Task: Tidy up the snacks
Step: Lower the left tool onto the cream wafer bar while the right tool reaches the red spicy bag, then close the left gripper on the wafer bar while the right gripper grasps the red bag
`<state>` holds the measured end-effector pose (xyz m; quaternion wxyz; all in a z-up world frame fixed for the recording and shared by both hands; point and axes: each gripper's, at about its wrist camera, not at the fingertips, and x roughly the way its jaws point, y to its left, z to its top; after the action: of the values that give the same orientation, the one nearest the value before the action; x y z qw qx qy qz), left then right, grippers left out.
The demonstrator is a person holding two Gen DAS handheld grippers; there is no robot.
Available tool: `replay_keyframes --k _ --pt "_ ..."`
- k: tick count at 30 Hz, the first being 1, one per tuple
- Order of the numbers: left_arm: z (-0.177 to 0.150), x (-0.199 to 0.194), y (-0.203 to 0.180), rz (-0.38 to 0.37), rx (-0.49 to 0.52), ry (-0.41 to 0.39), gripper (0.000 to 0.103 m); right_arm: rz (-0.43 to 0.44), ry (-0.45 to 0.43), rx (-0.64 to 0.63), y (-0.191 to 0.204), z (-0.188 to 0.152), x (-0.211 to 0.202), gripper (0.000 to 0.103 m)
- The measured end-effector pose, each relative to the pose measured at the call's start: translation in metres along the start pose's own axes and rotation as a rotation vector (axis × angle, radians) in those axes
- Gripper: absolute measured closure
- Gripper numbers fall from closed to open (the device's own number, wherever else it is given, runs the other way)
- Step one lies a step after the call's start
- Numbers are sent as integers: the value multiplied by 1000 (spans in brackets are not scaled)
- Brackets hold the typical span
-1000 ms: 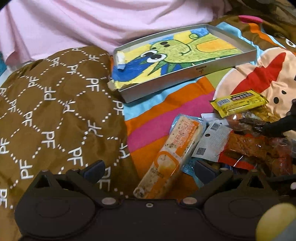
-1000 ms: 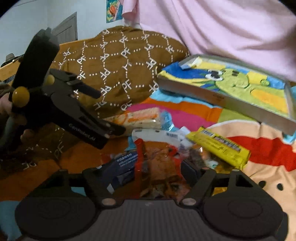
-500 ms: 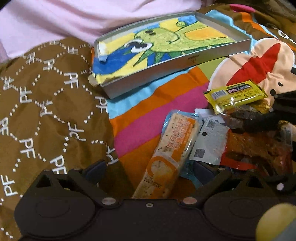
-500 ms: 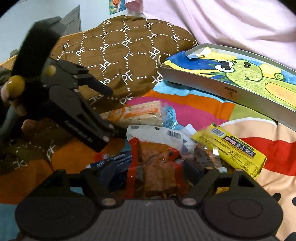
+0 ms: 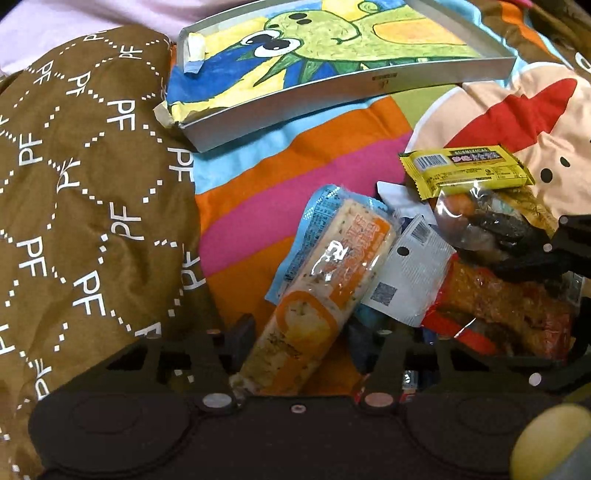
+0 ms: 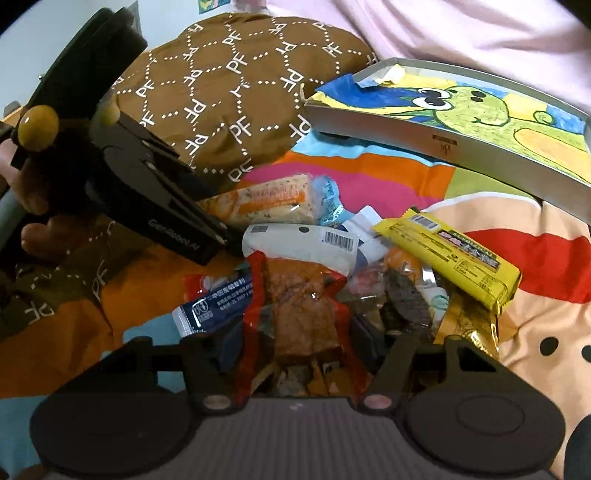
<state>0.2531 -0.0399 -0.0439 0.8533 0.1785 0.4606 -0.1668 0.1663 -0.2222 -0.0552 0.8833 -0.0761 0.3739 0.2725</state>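
Observation:
A pile of snacks lies on a striped blanket. My left gripper (image 5: 303,334) stands around the near end of a long orange cracker pack (image 5: 317,295), jaws closed in against its sides. My right gripper (image 6: 295,332) stands around a red-edged clear pack of brown dried meat (image 6: 303,306), jaws closed in on it. A yellow bar (image 5: 467,171) lies at the far side of the pile; it also shows in the right wrist view (image 6: 454,262). A white-backed packet (image 5: 406,273) lies between the two held packs. A grey tray (image 5: 354,79) lined with a green cartoon drawing sits behind.
A brown pillow (image 5: 81,192) printed with white letters bulges on the left, touching the tray's corner. A blue packet (image 6: 218,299) lies by the right gripper's left finger. Pink cloth (image 6: 443,33) lies beyond the tray. The left gripper body (image 6: 147,192) crosses the right wrist view.
Both grippers have moved forward and down into the pile. The left one's fingers now flank the cracker pack; the right one's fingers now flank the dried-meat pack.

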Motion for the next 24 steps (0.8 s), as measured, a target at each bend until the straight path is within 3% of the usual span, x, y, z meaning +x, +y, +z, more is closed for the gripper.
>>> replay_keyframes --k 7,13,16,24 --pt "2 -6 -5 -34 -68 73 59 -21 -10 -2 6 -8 -11 50" --pt "2 2 -8 -33 -80 66 59 -14 -23 -4 4 -11 -9 48" --pt "2 2 -1 -51 -128 61 62 -28 -38 10 1 -10 -11 54" --pt "-1 -5 4 20 -253 87 68 -105 -82 -62 10 -10 -20 62"
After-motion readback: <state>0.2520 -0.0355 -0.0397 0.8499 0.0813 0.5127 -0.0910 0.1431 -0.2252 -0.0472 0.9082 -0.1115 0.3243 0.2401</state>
